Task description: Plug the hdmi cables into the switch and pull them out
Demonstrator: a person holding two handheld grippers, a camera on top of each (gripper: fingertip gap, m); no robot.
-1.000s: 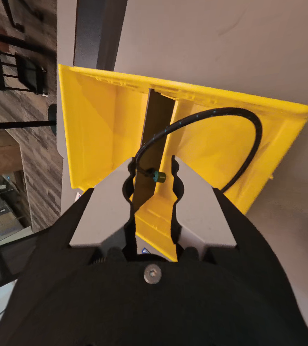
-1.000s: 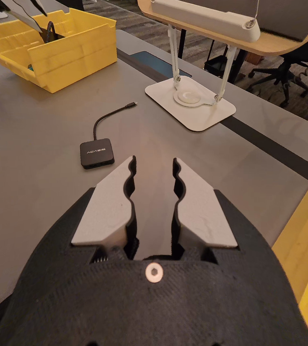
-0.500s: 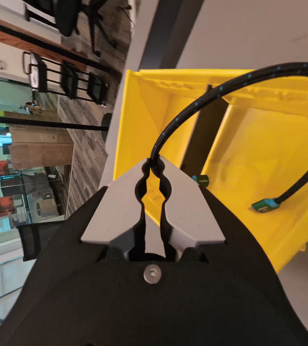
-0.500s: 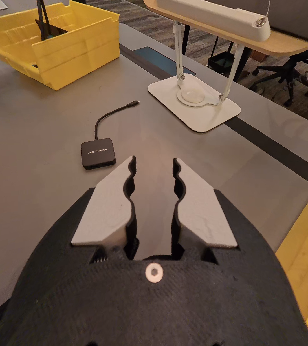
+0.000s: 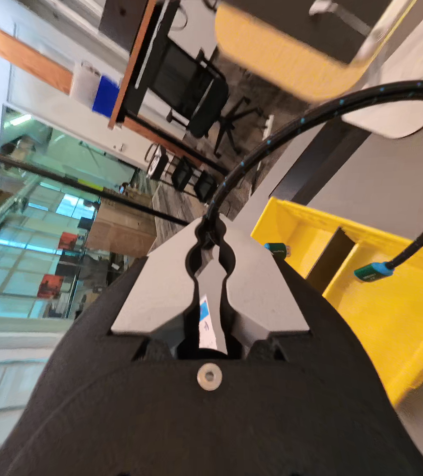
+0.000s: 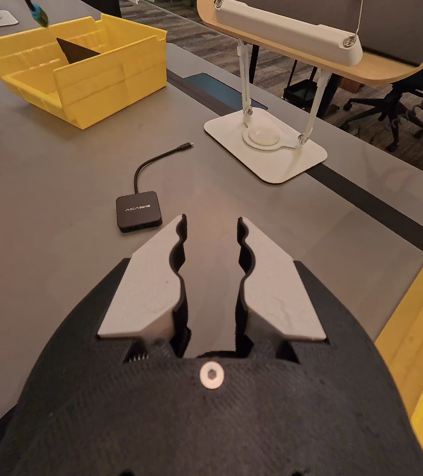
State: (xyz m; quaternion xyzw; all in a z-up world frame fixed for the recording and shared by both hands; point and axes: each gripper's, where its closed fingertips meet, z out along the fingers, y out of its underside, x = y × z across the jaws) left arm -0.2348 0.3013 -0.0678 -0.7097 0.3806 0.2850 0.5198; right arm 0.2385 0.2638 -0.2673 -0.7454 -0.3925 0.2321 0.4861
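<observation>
The grey tabletop point(image 6: 51, 180) carried a yellow bin point(image 6: 107, 85) at the far left, and the black switch point(image 6: 138, 210) lay flat, just ahead of the right claw point(image 6: 211, 219), whose fingers stood spread with nothing between them. The left claw point(image 5: 211, 226) was pinching the braided black hdmi cable point(image 5: 295, 126) at its tips, a green plug point(image 5: 372, 273) dangling over the bin.
</observation>
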